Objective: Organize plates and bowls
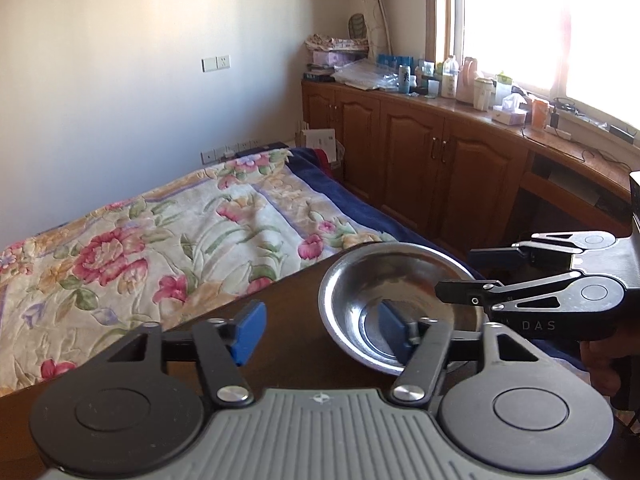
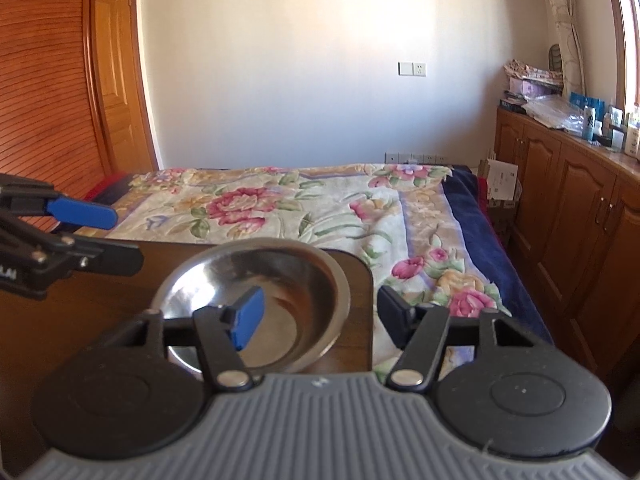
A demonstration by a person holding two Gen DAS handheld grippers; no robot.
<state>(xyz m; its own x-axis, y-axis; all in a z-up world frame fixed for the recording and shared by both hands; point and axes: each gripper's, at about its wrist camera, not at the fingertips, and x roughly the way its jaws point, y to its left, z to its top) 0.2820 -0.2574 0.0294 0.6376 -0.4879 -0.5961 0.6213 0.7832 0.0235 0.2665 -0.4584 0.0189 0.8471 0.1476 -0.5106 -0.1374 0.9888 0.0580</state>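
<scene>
Left claw: jaws stand apart at a middling gap. The right blue pad reaches over the near rim into the steel bowl; the left pad is outside the rim, over the dark wooden surface. The near-left wall of the bowl lies between the two pads; whether either pad touches the metal cannot be told.

Right claw: jaws likewise apart at a middling gap. Its left blue pad sits inside the same bowl; the right finger hangs outside the rim, at the surface's right edge. The bowl's near-right wall lies between the fingers, contact not discernible.

The bowl rests upright near the far right corner of the surface, just beside the bed with its floral quilt. Each claw appears in the other's view, approaching the bowl from opposite sides.
</scene>
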